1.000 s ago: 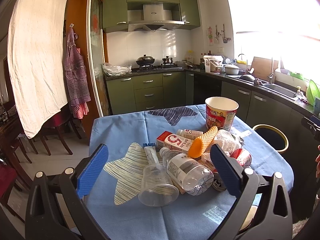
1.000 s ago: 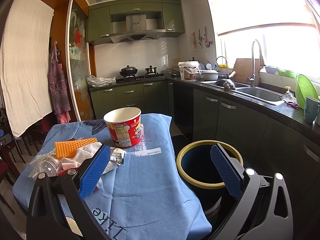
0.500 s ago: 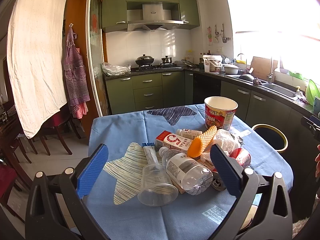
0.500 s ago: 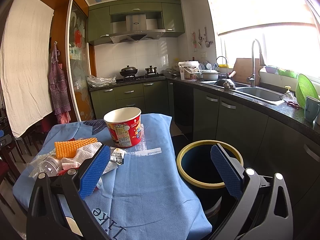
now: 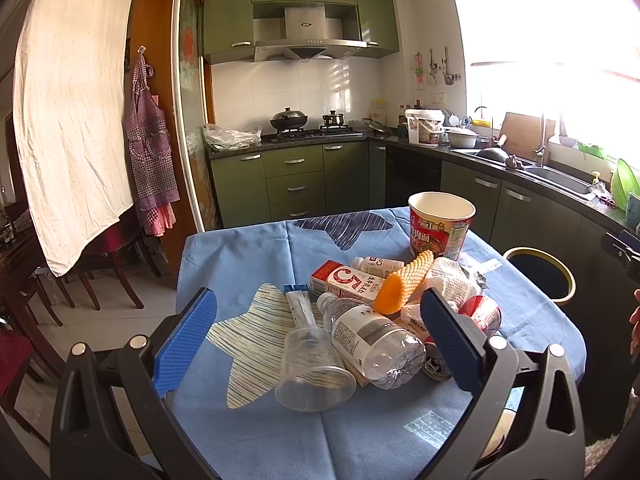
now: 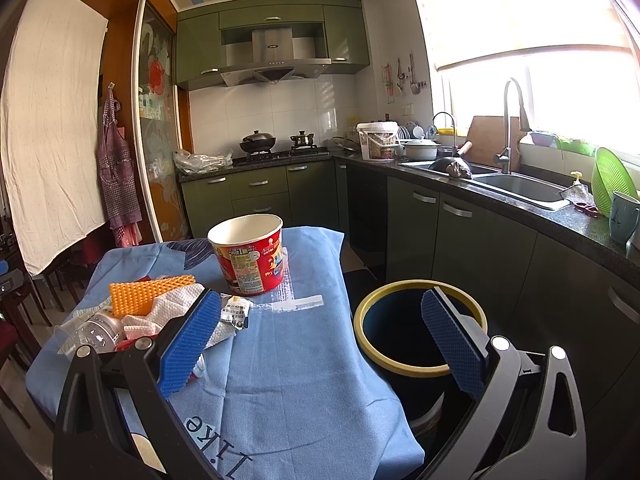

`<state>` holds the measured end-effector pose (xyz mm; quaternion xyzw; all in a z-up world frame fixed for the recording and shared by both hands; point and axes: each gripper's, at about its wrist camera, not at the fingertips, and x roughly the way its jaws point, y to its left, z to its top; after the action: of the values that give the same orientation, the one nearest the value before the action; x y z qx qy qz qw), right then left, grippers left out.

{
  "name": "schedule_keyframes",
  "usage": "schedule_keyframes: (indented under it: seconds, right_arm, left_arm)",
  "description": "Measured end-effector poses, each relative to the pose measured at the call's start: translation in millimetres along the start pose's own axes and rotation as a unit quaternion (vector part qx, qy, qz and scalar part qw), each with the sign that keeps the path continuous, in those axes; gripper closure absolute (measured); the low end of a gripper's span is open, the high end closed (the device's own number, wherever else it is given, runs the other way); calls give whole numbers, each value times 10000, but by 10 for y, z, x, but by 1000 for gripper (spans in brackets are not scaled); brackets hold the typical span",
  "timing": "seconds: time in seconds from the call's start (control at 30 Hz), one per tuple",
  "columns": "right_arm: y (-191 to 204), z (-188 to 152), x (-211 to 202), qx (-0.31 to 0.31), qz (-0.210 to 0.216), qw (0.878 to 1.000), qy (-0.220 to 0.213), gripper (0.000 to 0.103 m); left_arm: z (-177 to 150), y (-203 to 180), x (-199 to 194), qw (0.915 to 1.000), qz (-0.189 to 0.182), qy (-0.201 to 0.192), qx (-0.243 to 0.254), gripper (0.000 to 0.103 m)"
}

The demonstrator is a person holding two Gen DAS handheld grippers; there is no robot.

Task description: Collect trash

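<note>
Strong daylight pours in from the window (image 6: 540, 40) at the upper right of both frames, blown out to white glare in the left wrist view. The bench cloth (image 5: 248, 256) is evenly bright and sharp. Fisheye bending curves the edges, and the corners fall dark.

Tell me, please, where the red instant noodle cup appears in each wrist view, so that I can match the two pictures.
Left wrist view: the noodle cup stands upright at the table's far right, behind the trash pile.
Right wrist view: the noodle cup stands left of centre, on the blue cloth.
Shared landmark: the yellow-rimmed bin beside the table, to the cup's right in both.
</note>
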<state>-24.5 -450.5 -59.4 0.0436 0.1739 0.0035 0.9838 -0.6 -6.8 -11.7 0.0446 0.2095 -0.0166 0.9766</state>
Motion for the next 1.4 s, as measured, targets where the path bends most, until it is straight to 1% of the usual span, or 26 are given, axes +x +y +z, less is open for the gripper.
schedule_keyframes:
  seconds: [0.8, 0.93, 1.0, 1.07, 1.17, 1.23, 1.33, 1.4]
  right_arm:
    - [40, 11, -11, -1, 17, 10000, 1, 4]
    - [13, 95, 15, 47, 155, 9999, 34, 4]
    - [-33, 205, 78, 125, 358, 9992, 114, 4]
    - [-74, 351, 183, 227, 624, 9973, 313, 4]
    - [-131, 583, 429, 410, 1042, 9913, 698, 4]
    - [-146, 748, 662, 514, 1156, 9859, 1094, 4]
    - [-114, 948, 1108, 568, 1393, 9726, 1774, 4]
    - [-41, 1022, 1419, 488, 1351, 9657, 2162, 4]
  left_arm:
    - [-18, -33, 9, 10000, -5, 24, 6, 6]
    - [-18, -35, 22, 10000, -19, 44, 8, 6]
    - [-13, -47, 44, 10000, -25, 72, 18, 6]
    - [24, -43, 85, 9999, -18, 111, 26, 6]
    - [110, -4, 223, 9995, -76, 304, -10, 6]
    - [161, 21, 329, 9989, -44, 456, -31, 6]
    - [253, 109, 475, 9973, -92, 708, -145, 6]
    - [306, 168, 587, 9958, -170, 874, -231, 6]
